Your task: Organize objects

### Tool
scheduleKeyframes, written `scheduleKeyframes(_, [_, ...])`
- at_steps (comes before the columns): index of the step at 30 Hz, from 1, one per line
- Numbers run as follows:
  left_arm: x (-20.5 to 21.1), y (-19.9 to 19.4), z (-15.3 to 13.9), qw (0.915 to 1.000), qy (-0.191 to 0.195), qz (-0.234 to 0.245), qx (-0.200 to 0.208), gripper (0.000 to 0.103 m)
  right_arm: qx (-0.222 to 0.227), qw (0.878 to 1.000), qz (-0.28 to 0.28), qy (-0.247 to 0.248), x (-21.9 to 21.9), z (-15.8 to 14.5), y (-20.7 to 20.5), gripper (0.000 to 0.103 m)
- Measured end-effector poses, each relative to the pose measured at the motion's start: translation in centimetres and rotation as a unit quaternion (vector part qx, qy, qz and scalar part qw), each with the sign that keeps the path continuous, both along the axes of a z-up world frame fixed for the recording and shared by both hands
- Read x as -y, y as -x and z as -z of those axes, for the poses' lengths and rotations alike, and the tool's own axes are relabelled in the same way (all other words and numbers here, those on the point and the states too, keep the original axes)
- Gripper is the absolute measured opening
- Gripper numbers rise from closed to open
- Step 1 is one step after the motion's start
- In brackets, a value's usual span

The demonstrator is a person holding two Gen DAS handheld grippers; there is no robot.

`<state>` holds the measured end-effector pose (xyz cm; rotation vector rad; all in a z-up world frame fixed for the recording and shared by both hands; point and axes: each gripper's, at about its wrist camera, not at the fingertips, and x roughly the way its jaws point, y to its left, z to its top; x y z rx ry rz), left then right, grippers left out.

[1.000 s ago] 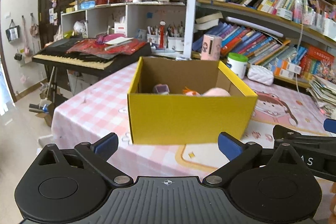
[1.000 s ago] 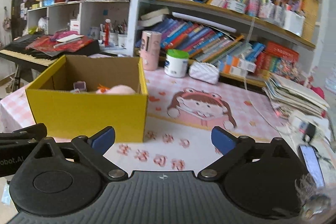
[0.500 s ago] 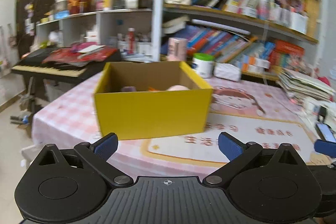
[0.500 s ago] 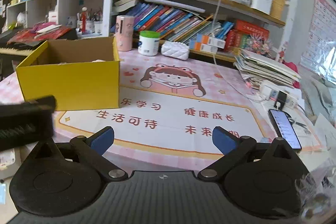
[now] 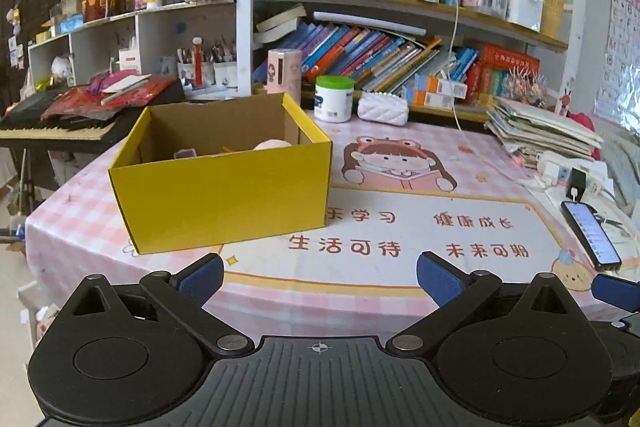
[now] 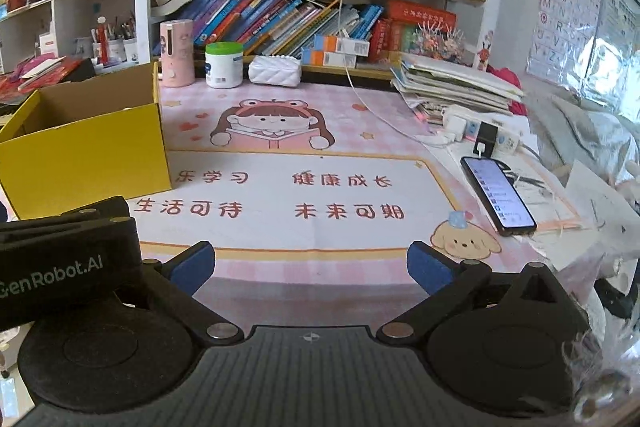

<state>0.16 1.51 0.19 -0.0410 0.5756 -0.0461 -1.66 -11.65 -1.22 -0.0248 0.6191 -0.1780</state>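
A yellow cardboard box (image 5: 224,199) stands open-topped on the left of the pink table (image 5: 400,227); in the right wrist view the yellow box (image 6: 84,151) is at far left. Inside it I see a pink rounded thing (image 5: 273,145), a small purple item (image 5: 185,153) and a bit of orange. My left gripper (image 5: 319,277) is open and holds nothing, back at the table's near edge, short of the box. My right gripper (image 6: 311,267) is also open and holds nothing, over the near edge beside the left gripper's black body (image 6: 64,267).
A phone (image 6: 498,195) on a cable lies at the table's right, near a power strip (image 6: 476,135) and a paper stack (image 6: 452,87). A pink tumbler (image 5: 285,71), white jar (image 5: 334,99) and white pouch (image 5: 382,109) line the back below bookshelves. A keyboard (image 5: 52,131) stands left.
Both grippers have pulled back from the box and swung right; the box now looks smaller and further left. Both stay open with nothing held.
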Motion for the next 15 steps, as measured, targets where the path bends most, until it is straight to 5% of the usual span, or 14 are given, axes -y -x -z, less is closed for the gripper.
scheduleKeyframes(15, [0.53, 0.48, -0.25, 0.9999, -0.001, -0.003, -0.011, 0.103, -0.005, 1.000, -0.010, -0.001, 0.53, -0.10, 0.26, 0.103])
